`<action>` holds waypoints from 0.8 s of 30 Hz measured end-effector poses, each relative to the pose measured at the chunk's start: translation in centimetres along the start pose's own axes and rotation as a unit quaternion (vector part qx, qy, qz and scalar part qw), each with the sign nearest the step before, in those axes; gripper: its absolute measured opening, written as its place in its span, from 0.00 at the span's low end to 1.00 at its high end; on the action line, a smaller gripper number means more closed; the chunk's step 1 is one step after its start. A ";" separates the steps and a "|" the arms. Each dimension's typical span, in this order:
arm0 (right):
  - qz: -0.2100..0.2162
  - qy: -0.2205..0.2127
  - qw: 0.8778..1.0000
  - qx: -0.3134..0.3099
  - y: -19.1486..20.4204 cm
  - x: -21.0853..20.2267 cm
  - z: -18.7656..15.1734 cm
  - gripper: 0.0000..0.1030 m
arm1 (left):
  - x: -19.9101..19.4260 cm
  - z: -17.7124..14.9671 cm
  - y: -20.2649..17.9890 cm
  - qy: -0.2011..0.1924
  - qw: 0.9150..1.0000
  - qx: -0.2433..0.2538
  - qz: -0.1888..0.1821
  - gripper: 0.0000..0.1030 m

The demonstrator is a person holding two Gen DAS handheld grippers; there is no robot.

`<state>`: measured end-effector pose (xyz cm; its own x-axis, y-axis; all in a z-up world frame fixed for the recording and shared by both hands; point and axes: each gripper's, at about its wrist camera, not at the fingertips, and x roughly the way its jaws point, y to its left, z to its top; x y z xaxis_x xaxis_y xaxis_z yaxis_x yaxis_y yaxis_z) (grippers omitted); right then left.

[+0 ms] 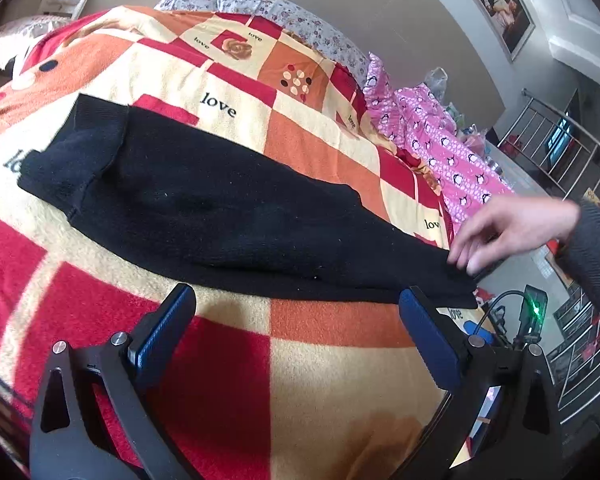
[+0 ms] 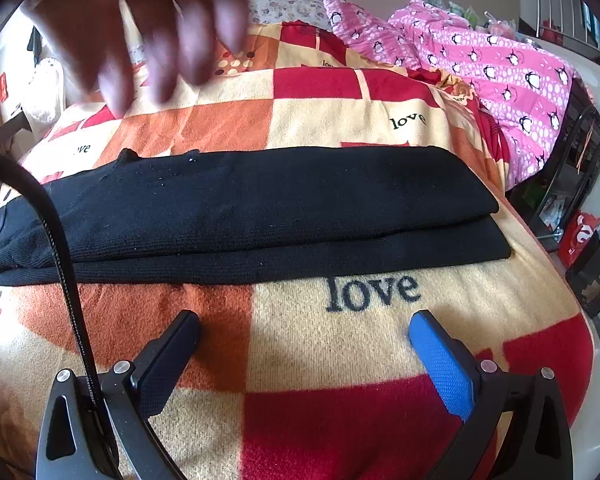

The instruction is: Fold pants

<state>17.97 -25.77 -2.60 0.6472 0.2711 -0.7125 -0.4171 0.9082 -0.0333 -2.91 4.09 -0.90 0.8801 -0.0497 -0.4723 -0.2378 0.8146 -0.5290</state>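
Observation:
Black knit pants [image 1: 204, 208] lie flat on a checked "love" blanket [image 1: 320, 380], folded lengthwise with one leg stacked on the other, waist at the left and leg ends at the right. In the right wrist view the pants [image 2: 260, 216] stretch across the middle. My left gripper [image 1: 296, 300] is open and empty, just short of the pants' near edge. My right gripper [image 2: 304, 324] is open and empty, resting on the blanket [image 2: 320, 420] below the pants. A bare hand [image 1: 512, 228] touches the leg ends; it blurs in the right wrist view [image 2: 148, 32].
A pink penguin-print quilt [image 1: 452, 152] is bunched at the bed's far right, also in the right wrist view [image 2: 500, 64]. Floral pillows [image 1: 284, 12] lie at the head. A metal railing [image 1: 564, 148] and a device with a green light [image 1: 534, 312] stand beyond the bed edge.

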 end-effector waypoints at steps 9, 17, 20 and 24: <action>0.002 -0.002 1.000 -0.003 -0.1 -0.1 0.0 1.00 | -3.1 0.2 4.6 -0.046 0.995 -0.075 0.046 0.99; 0.006 -0.004 1.000 -0.006 -0.4 -0.1 -0.1 1.00 | -2.0 -0.7 -0.3 -0.056 0.982 0.063 0.172 0.99; 0.005 -0.004 1.000 -0.005 -0.3 -0.1 0.0 1.00 | -0.8 -0.7 -0.9 -0.035 0.979 0.084 0.182 0.99; 0.005 -0.006 1.000 -0.006 -0.3 0.0 -0.1 1.00 | -0.6 -0.2 0.1 -0.022 0.982 0.055 0.177 0.99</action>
<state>18.03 -26.09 -2.61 0.6498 0.2844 -0.7049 -0.4311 0.9017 -0.0336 -3.51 4.08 -0.84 0.7682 0.2703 -0.5804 -0.4876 0.8344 -0.2568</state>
